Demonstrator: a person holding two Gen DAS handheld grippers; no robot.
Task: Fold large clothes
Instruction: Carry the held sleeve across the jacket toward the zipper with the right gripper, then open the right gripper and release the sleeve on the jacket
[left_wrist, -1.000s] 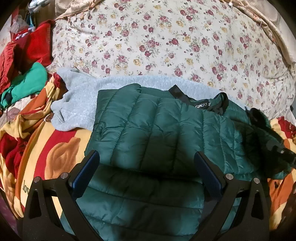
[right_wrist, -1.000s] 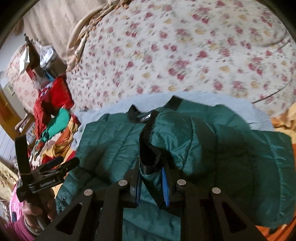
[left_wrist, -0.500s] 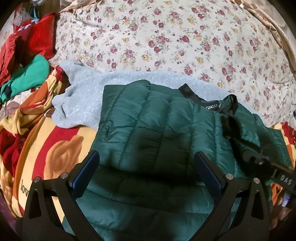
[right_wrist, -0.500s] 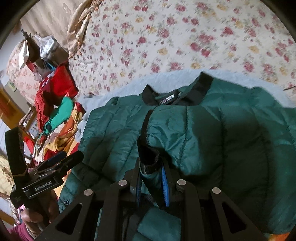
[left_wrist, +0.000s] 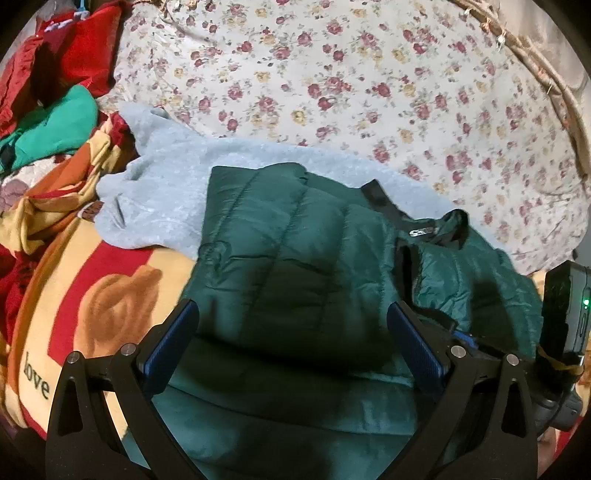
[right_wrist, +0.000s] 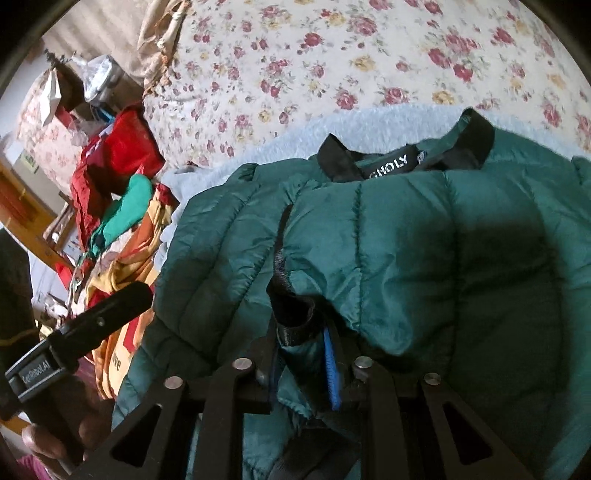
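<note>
A dark green quilted jacket (left_wrist: 295, 258) lies on the bed, partly over a pale grey fleece garment (left_wrist: 159, 206) and partly over a red, yellow and orange blanket (left_wrist: 92, 288) printed with the word "love". Its black collar (right_wrist: 476, 136) and label face the flowered bedspread (left_wrist: 369, 85) beyond.

The right hand-held gripper (right_wrist: 306, 373) is clamped tight on a dark-trimmed edge of the jacket, with green fabric bunched between its blue-padded fingers (right_wrist: 332, 373); the right-hand panel is folded across the front from there. The left hand-held gripper (left_wrist: 291, 343) hangs over the lower part of the jacket with its jaws spread wide, nothing between them; whether the fingertips brush the fabric I cannot tell. In the right wrist view the same left hand-held gripper (right_wrist: 85, 332) shows at the jacket's left edge.

To the left sits a heap of red cloth (left_wrist: 77, 48) and a bright green garment (left_wrist: 55, 125), well apart from the jacket.
</note>
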